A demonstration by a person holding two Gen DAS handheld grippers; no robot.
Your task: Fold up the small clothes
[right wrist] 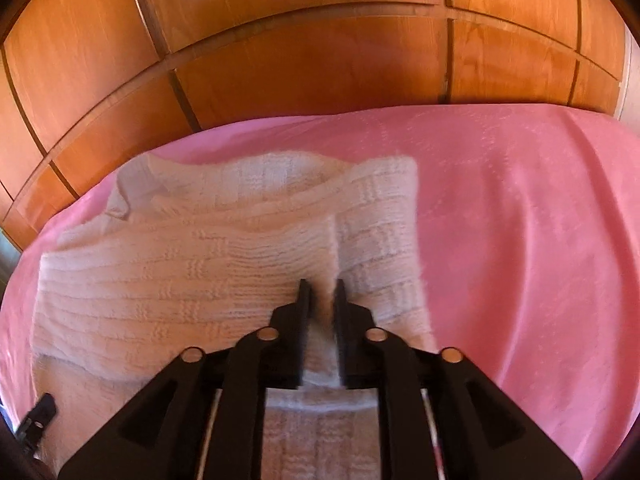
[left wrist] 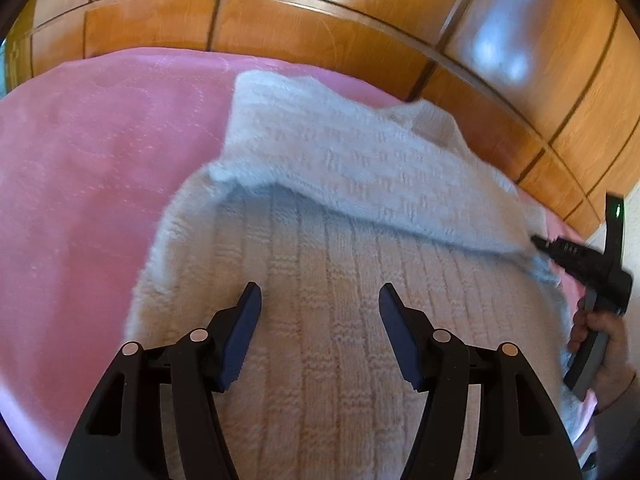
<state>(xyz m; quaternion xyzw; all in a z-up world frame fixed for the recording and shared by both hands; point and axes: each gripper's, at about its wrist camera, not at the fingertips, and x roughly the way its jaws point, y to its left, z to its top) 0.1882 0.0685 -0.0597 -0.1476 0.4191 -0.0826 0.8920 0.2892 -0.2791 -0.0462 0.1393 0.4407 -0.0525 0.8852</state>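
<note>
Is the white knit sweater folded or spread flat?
Partly folded: one sleeve of the sweater lies across its body on the pink bedspread; its end sits pinched in the right gripper.

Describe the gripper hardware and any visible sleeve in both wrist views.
Left gripper: black angular linkage arms, round silver pivot pins, dark blue ribbed pads. Right gripper: the same black frame and silver pins, pads dark; seen from the left wrist view it has a grey handle. A grey sleeve cuff shows below it.

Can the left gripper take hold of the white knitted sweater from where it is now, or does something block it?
Probably yes. The left gripper stands open just over the white knitted sweater, with nothing between. The right gripper pinches a fold off to the side.
</note>
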